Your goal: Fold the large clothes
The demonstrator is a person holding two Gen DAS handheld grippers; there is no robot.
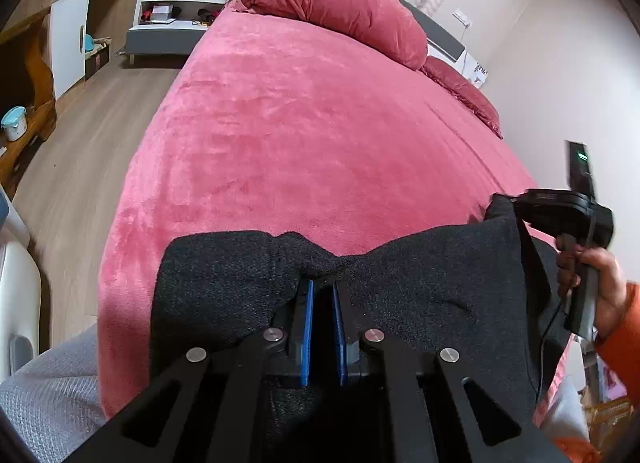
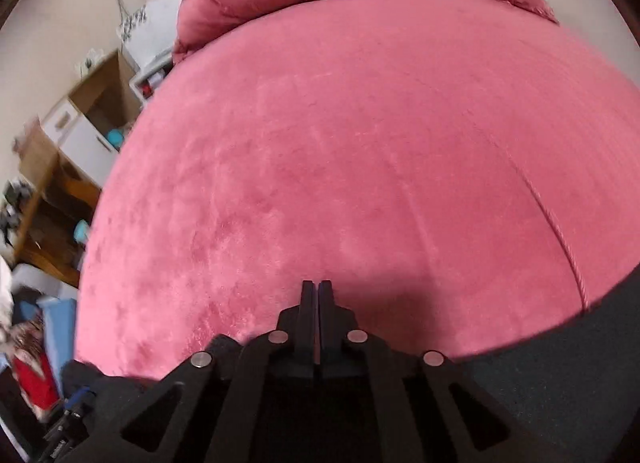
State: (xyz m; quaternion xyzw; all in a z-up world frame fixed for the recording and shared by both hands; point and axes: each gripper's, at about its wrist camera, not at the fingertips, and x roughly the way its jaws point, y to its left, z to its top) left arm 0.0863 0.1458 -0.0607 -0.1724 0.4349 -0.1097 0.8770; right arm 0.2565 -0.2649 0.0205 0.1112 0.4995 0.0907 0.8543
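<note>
1. A black garment (image 1: 420, 287) lies across the near edge of the bed (image 1: 312, 135), which wears a pink plush cover.
2. The left gripper (image 1: 322, 283) pinches the garment's far edge; its blue pads (image 1: 307, 327) are nearly together, with bunched cloth at the tips.
3. The right gripper (image 2: 317, 287) has its jaws closed with nothing between them, tips over bare pink cover.
4. In the left wrist view, the right gripper sits at the garment's right end, with a hand (image 1: 600, 283) in an orange sleeve (image 1: 624, 339) on its handle.
5. Pink pillows (image 1: 340, 3) lie along the bed's far edge.
</note>
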